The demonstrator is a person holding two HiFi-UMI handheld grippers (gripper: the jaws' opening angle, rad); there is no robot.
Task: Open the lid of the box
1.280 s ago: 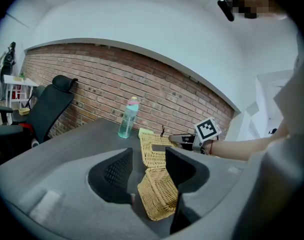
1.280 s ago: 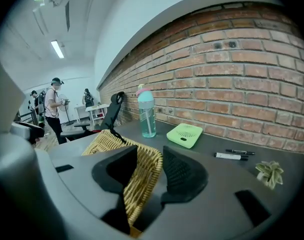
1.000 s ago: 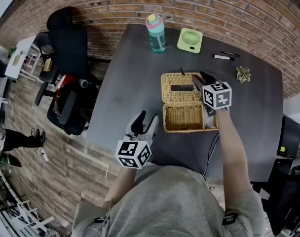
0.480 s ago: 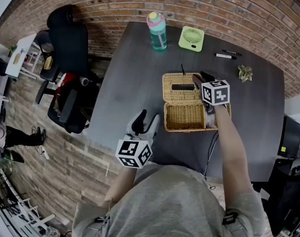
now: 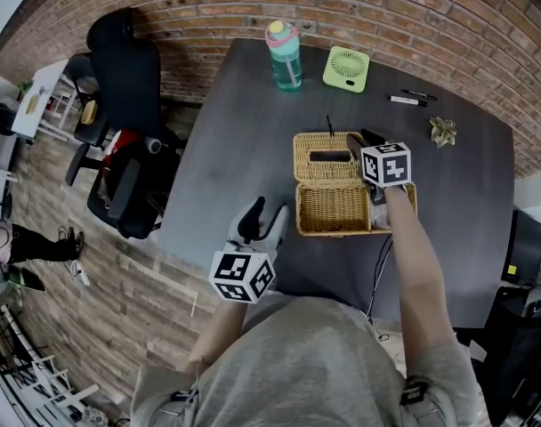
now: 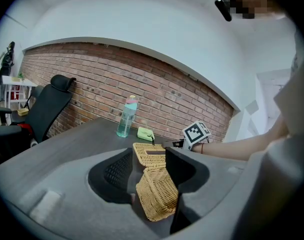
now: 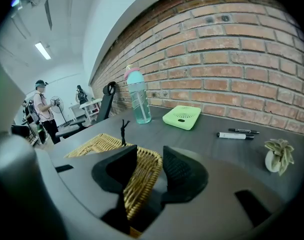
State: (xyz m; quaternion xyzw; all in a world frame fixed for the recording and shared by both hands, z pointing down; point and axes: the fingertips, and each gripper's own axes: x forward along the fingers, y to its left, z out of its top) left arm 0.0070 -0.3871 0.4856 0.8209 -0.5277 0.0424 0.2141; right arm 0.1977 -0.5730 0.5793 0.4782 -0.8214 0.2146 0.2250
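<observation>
Two jaws of your right gripper (image 7: 149, 151) are pinching the right rim of the open tan wicker lid (image 7: 97, 143), likely light, stiff but crushable, behind its woven box (image 5: 333, 210) at the dark table (image 5: 244, 132)'s middle; your left gripper (image 6: 149, 156) is hanging spread, empty.

Bare tabletop (image 5: 226, 140) lies open left of the wicker box (image 5: 333, 210); behind its laid-back lid (image 5: 310, 145) stand a water bottle (image 5: 284, 56), fan (image 5: 345, 68) and markers (image 5: 402, 101) (all well apart).

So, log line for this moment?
lid open, folded back | right gripper shut on lid edge | left gripper open, away from box
</observation>
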